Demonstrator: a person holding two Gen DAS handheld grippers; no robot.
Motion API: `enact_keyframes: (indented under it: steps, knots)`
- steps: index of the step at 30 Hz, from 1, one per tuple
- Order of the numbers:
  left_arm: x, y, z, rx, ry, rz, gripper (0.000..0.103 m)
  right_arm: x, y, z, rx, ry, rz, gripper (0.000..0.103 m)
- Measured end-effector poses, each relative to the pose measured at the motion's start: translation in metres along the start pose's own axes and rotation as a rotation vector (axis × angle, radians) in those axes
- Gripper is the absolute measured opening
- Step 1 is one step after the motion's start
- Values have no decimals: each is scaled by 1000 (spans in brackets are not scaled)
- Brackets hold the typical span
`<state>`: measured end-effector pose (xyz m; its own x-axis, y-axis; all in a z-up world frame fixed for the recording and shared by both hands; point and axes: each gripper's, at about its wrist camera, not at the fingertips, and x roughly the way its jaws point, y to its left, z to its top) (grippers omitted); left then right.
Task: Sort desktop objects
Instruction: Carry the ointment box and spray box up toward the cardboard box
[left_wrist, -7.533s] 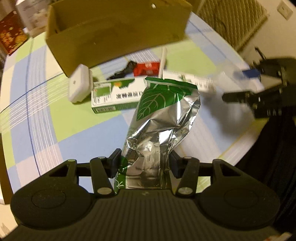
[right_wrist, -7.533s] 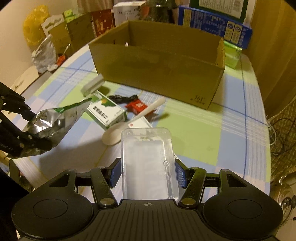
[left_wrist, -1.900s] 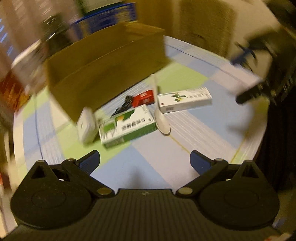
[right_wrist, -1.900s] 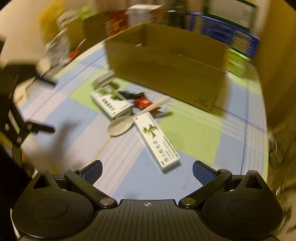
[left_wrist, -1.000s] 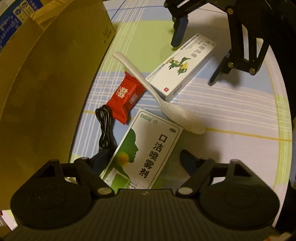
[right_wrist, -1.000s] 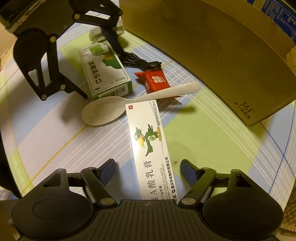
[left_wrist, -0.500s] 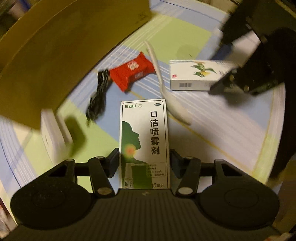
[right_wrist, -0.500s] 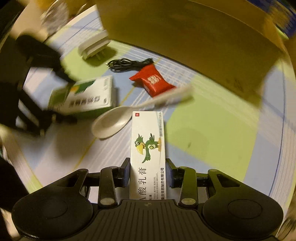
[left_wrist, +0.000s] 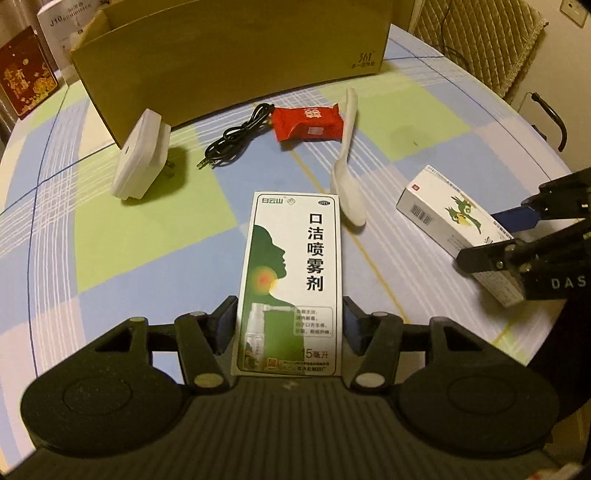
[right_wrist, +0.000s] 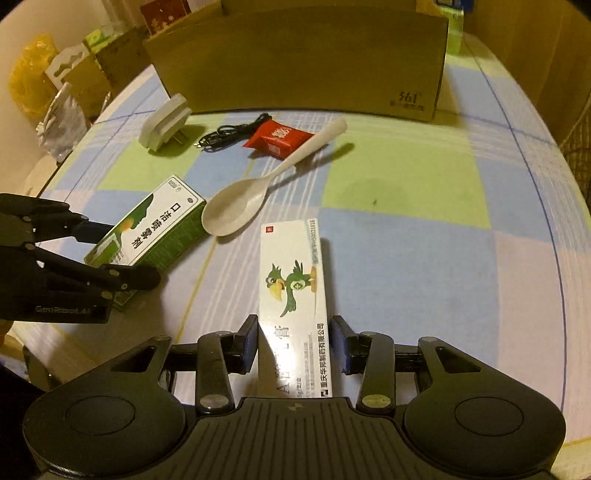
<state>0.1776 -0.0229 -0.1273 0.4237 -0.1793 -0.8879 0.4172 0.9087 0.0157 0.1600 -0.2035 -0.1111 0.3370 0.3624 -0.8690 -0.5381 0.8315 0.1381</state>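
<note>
Cartons looked light and stiff: left tool (left_wrist: 289, 321) clenched the green spray box (left_wrist: 291, 273), right tool (right_wrist: 293, 343) the parrot box (right_wrist: 293, 291), both near the spoon (right_wrist: 236, 210).

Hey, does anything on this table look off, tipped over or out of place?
Mostly no. The white plug adapter lies on its side with its prongs sticking out sideways, and the pale plastic spoon's handle is propped up on the red snack packet. Nothing is spilled or damaged.
</note>
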Motion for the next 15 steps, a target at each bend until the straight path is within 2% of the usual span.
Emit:
enact_keyframes:
  steps: [7,15]
  knots:
    - [-7,3,-5,-27,-100,1,53,1,4,-7,-8,-56,-29,42]
    - [-5,1,-6,-27,-134,0,51,5,4,-6,2,-84,-48,42]
